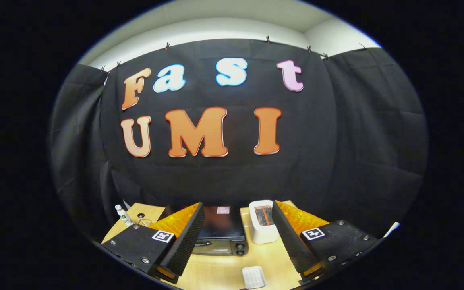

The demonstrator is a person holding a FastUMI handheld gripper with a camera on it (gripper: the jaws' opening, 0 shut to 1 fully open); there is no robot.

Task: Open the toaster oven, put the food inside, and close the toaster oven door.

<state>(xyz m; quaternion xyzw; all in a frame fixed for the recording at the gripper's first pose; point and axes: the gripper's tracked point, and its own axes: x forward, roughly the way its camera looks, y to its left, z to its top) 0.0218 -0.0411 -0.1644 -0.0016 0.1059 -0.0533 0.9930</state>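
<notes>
A dark toaster oven (220, 233) sits on the wooden table (216, 274), between and beyond my fingers, seen from above with its door shut and knobs at its right front. A small pale ridged item (253, 277), possibly the food, lies on the table in front of it, between my fingers. My gripper (238, 231) is held high above the table, open, with nothing between its fingers.
A white pop-up toaster (262, 226) stands just right of the oven, close to my right finger. A small white bottle (123, 214) stands at the table's far left corner. The black cloth wall rises right behind the table.
</notes>
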